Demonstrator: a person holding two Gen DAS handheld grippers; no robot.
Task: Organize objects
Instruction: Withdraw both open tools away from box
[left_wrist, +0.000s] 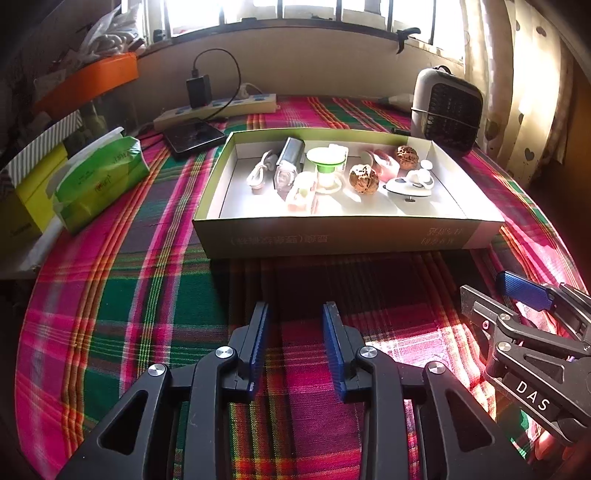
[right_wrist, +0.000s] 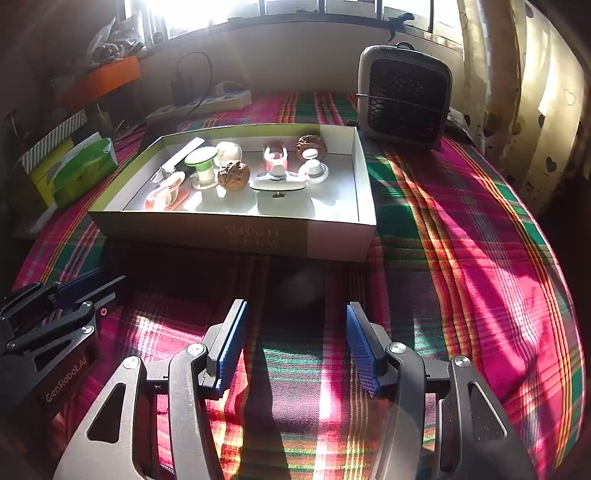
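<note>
One shallow white cardboard tray with olive-green outer walls (left_wrist: 343, 240) sat on the plaid cloth, ahead of both grippers. Inside it, left to right, lay one coiled white cable (left_wrist: 260, 171), one silver metal cylinder (left_wrist: 290, 153), one green-and-white spool (left_wrist: 325, 168), two brown wrinkled walnuts (left_wrist: 364, 178) (the second (left_wrist: 407, 157) farther back), one pink clip (left_wrist: 386, 164) and one white disc-shaped gadget (left_wrist: 408, 184).

The left gripper (left_wrist: 295, 347) hovered above the cloth, blue pads parted, holding nothing. The right gripper (right_wrist: 295, 347) stood likewise, jaws apart and empty.

The pink, green and red plaid tablecloth (right_wrist: 480, 240) was sunlit. One green tissue pack (left_wrist: 98, 181) lay left, one white power strip (left_wrist: 218, 109) behind, one grey fan heater (right_wrist: 404, 96) right, below a bright window.
</note>
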